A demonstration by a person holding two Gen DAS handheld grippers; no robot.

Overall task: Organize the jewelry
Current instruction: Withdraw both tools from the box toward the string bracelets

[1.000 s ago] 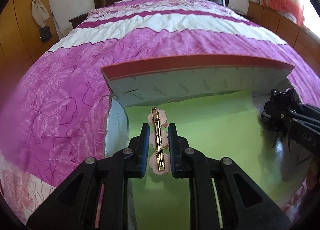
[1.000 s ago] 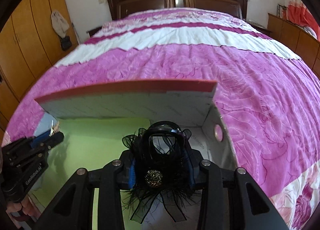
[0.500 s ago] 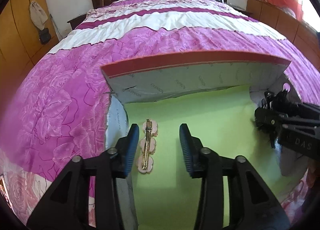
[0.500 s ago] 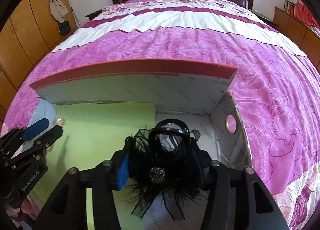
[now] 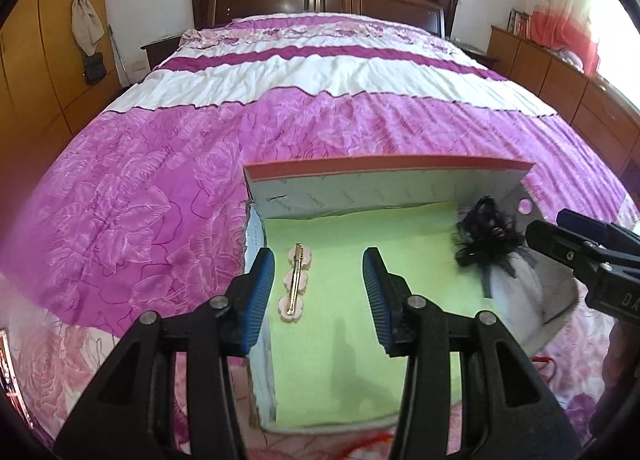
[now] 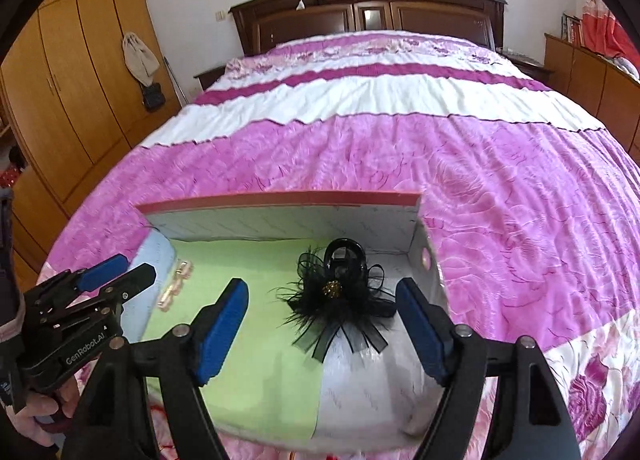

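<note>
While both grippers hover with jaws just opened and empty, the left gripper (image 5: pixel 318 292) frames a pink clip (image 5: pixel 295 284) on green liner (image 5: pixel 340 360); the right gripper (image 6: pixel 322 324) frames a black feather clip (image 6: pixel 340 300). Beyond, the box wall (image 6: pixel 280 222), bedspread (image 6: pixel 400 148), then headboard (image 6: pixel 368 12).

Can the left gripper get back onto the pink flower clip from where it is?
Probably yes: the left gripper has open jaws, and the pink flower clip lies loose on the green liner between them, nothing covering it.
</note>
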